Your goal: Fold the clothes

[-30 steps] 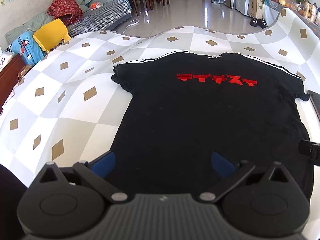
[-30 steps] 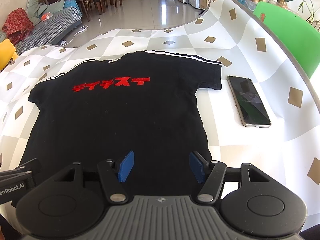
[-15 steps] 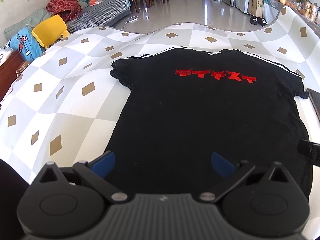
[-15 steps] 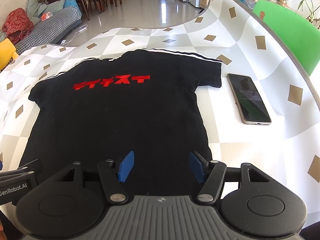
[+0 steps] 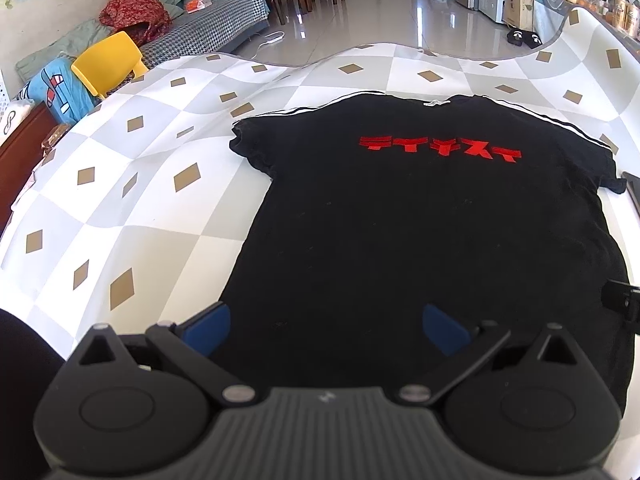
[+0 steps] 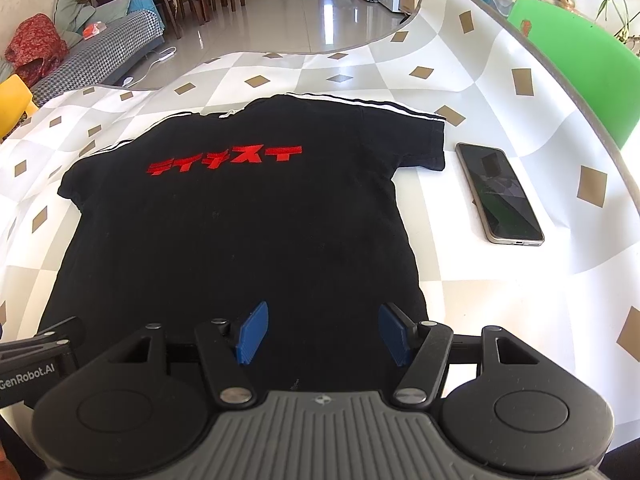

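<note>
A black T-shirt (image 5: 432, 232) (image 6: 240, 240) with red lettering and white shoulder stripes lies spread flat on the checkered tablecloth (image 5: 132, 200) (image 6: 500, 300), collar at the far side. My left gripper (image 5: 326, 326) hovers open over the shirt's near hem toward its left side, nothing between its blue pads. My right gripper (image 6: 322, 332) stands open above the hem toward the shirt's right side, also with nothing in it. The right gripper's edge (image 5: 622, 304) shows at the right of the left wrist view; the left gripper's body (image 6: 36, 356) shows at the left of the right wrist view.
A smartphone (image 6: 500, 194) lies face up on the cloth just right of the shirt's right sleeve. A green chair (image 6: 576, 56) stands past the table's right edge, a yellow chair (image 5: 108, 60) past its left. Beyond the table are tiled floor, a sofa and dining chairs.
</note>
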Tool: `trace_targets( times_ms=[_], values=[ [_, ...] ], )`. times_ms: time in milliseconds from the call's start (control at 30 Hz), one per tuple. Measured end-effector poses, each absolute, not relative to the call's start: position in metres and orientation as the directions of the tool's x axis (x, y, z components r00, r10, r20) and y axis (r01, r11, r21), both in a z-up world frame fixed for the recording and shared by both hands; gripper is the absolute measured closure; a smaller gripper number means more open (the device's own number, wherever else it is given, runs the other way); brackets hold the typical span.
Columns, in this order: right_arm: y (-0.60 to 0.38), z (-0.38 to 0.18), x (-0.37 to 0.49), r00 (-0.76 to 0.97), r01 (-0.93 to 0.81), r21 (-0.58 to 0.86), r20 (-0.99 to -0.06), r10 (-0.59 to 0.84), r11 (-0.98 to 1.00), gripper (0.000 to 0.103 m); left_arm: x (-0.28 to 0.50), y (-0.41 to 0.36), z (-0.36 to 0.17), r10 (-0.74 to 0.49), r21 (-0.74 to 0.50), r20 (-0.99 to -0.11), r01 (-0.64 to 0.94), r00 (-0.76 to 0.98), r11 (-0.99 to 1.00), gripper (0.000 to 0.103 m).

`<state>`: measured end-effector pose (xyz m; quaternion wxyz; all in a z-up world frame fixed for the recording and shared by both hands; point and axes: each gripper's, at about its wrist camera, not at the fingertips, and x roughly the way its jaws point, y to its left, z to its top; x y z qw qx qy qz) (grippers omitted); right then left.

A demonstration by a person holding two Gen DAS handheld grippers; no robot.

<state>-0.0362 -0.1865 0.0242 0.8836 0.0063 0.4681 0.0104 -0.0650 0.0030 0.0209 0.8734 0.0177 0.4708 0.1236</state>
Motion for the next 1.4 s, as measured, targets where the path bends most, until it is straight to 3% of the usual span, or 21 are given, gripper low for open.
trace_targets(
  times_ms=[1400],
  values=[
    [-0.178, 0.018, -0.046, 0.556, -0.018, -0.016, -0.831, -0.004, 1.0, 0.042, -0.076, -0.006, 0.019, 0.206, 0.142, -0.825, -0.161, 0.526, 0.977, 0.0]
  ],
)
